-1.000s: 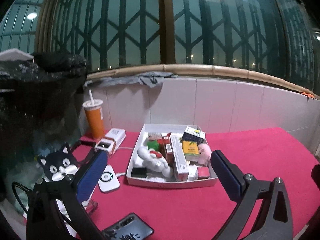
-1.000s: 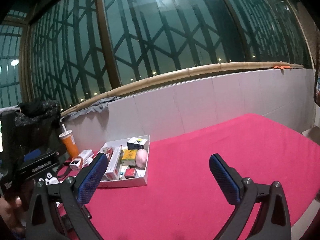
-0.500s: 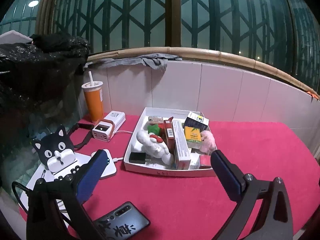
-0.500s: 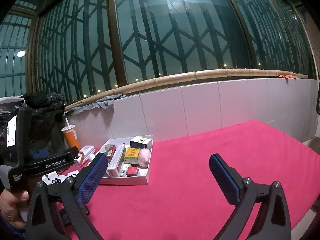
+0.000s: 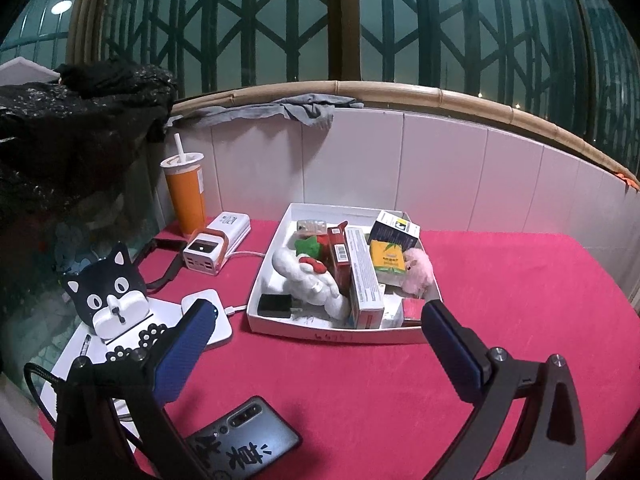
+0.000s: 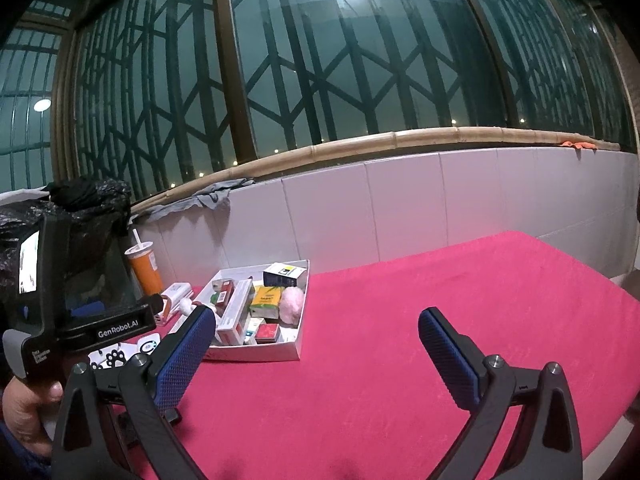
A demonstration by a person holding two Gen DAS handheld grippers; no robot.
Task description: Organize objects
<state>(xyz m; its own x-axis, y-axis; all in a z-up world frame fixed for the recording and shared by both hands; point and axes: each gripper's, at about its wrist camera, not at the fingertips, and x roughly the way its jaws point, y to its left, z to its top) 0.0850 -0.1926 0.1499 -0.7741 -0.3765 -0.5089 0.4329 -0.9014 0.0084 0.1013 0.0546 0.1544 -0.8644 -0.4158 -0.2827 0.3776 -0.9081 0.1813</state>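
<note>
Orange paper cup with white lid and straw: standing upright at the far left, against the white tiled wall.

White power bank with orange band: lying just right of the cup, its long axis running away from the camera.

Black-and-white cat-shaped phone stand: sitting nearer, facing the camera.

Dark smartphone: lying face down at the near edge, long axis running left to right and slightly away.

Left gripper: hovering above the cloth with its blue-padded fingers spread wide, holding nothing.

Shallow white cardboard tray: resting mid-table, packed with a white plush toy, a red carton, a long white box standing on edge with its long axis pointing toward the wall, a yellow packet, a dark box and a pink fluffy ball.

Right gripper: hanging over bare cloth right of the tray, fingers apart, gripping nothing.

Magenta tablecloth: covering the table below a latticed night-time window.
</note>
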